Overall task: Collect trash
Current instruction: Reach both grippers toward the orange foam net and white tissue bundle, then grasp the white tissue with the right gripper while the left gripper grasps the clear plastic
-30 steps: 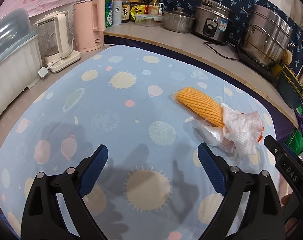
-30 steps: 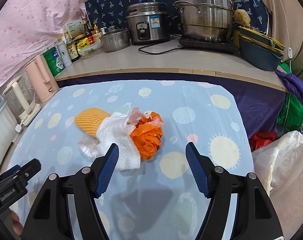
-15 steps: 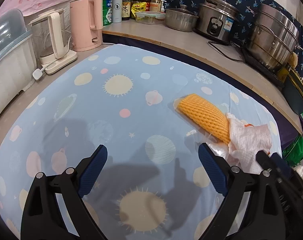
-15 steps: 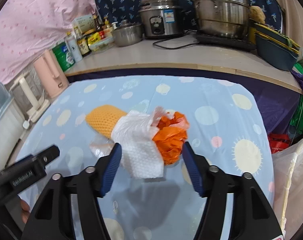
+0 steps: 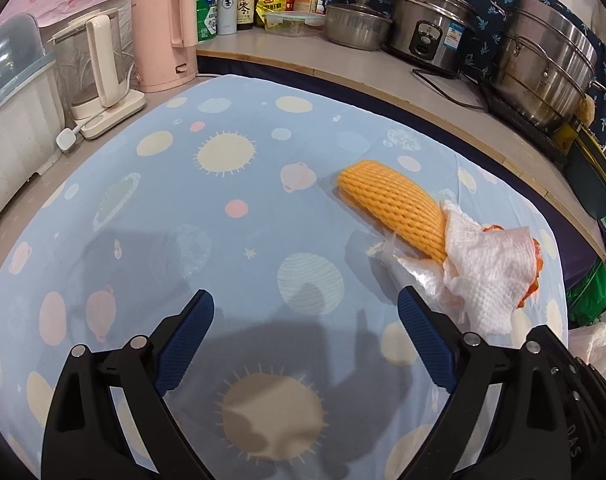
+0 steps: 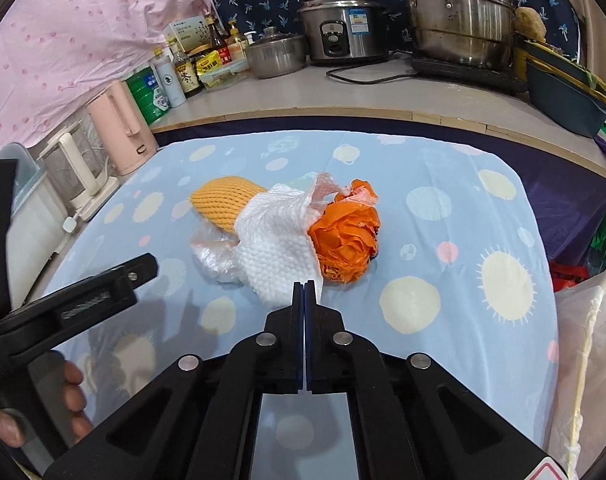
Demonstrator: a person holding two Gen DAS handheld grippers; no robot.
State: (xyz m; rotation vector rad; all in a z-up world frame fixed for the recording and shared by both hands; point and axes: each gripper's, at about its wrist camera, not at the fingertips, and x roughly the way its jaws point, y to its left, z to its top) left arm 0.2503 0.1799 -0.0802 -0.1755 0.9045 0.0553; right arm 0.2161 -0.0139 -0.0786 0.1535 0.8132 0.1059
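Under the white paper towel (image 6: 279, 256), orange bag (image 6: 347, 240) partly hidden.

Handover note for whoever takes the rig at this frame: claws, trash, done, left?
Right claw: shut at the near edge of the white paper towel; a pinch on it isn't certain.
Left claw: open, empty, above the cloth.
Trash: yellow foam net, towel, clear film and orange bag piled together on the cloth.
Done: nothing collected.
Left: everything.
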